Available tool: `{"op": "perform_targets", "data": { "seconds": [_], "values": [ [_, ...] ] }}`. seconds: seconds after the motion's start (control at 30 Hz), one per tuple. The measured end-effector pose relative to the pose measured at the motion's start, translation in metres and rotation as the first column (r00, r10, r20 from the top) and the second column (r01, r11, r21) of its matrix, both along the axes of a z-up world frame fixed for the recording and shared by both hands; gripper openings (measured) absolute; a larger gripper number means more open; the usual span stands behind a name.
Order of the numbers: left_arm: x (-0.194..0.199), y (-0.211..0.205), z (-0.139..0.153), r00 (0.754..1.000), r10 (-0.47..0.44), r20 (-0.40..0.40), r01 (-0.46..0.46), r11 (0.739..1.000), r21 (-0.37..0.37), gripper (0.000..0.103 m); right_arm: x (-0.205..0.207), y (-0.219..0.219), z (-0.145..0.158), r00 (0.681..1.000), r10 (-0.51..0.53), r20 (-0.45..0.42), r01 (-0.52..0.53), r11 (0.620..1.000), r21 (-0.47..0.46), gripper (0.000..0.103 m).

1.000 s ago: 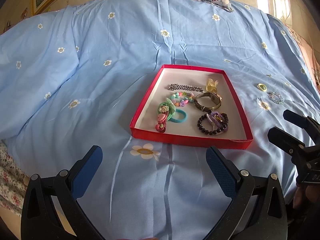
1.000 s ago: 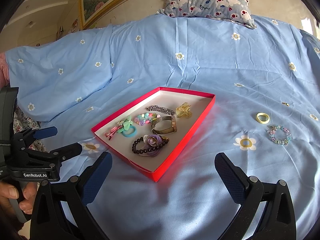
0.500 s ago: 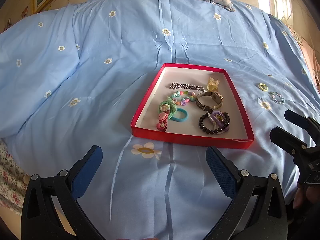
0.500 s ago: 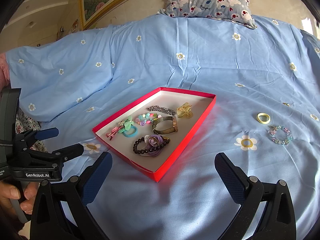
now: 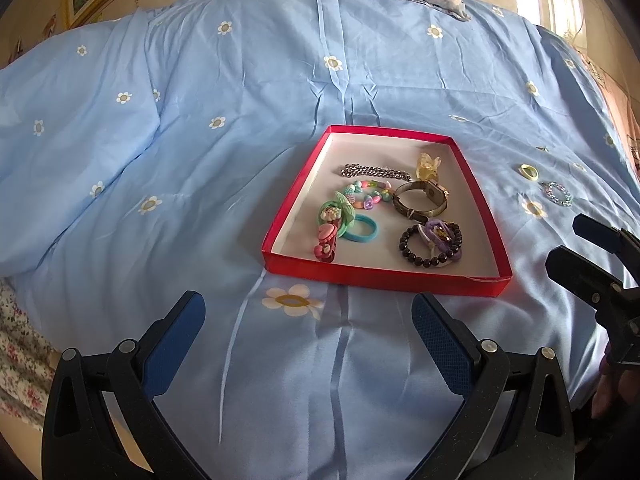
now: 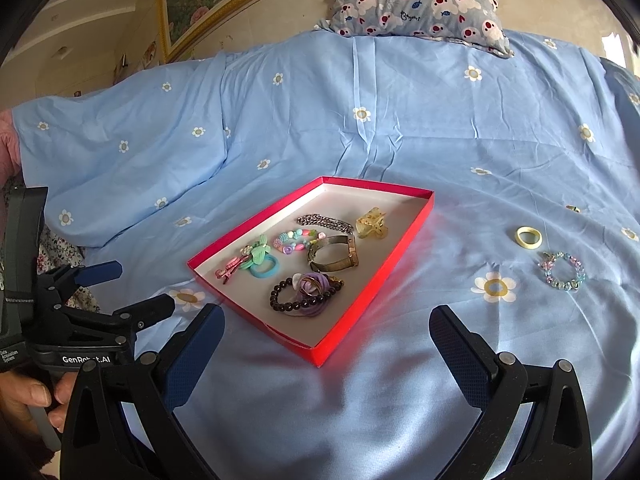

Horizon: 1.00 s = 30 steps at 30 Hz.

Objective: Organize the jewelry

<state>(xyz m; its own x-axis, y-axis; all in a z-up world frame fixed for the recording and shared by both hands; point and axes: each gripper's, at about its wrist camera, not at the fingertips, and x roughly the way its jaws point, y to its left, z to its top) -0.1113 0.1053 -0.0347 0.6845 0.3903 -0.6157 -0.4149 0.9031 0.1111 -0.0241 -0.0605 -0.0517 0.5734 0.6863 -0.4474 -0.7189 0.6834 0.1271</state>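
A red tray [image 5: 384, 276] [image 6: 360, 308] with a white floor lies on the blue bedspread. It holds a silver chain [image 5: 376, 171], a watch [image 5: 420, 199], a dark bead bracelet [image 5: 428, 244] [image 6: 296, 300], a teal hair tie [image 6: 264, 269] and other pieces. On the cloth to its right lie a yellow ring [image 5: 529, 171] [image 6: 529, 237] and a pale beaded bracelet [image 5: 558, 193] [image 6: 563, 271]. My left gripper [image 5: 308, 340] is open, short of the tray's near edge. My right gripper [image 6: 326, 348] is open too, near the tray's right corner. Both are empty.
A patterned pillow [image 6: 416, 4] sits at the head of the bed, with a framed picture [image 6: 188, 4] on the wall. The bed's left edge drops to floral cloth [image 5: 20, 344]. A hand [image 6: 28, 396] holds the left gripper's handle.
Both views have crept slightly back and down; the tray sits a touch further off. Neither gripper's opening has changed.
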Motion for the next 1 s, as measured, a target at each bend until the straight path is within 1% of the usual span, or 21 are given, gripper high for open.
{"op": "perform_targets", "data": {
  "seconds": [0.73, 1.0],
  "values": [
    [0.008, 0.001, 0.001, 1.0, -0.007, -0.006, 0.007, 1.0, -0.008, 0.103, 0.004, 0.001, 0.003, 1.0, -0.004, -0.021, 0.004, 1.0, 0.001, 0.103],
    [0.018, -0.001, -0.001, 1.0, -0.023, -0.01, 0.023, 0.999, -0.024, 0.103, 0.011, 0.005, 0.0, 0.999, -0.013, -0.048, 0.012, 1.0, -0.013, 0.103]
  ]
}}
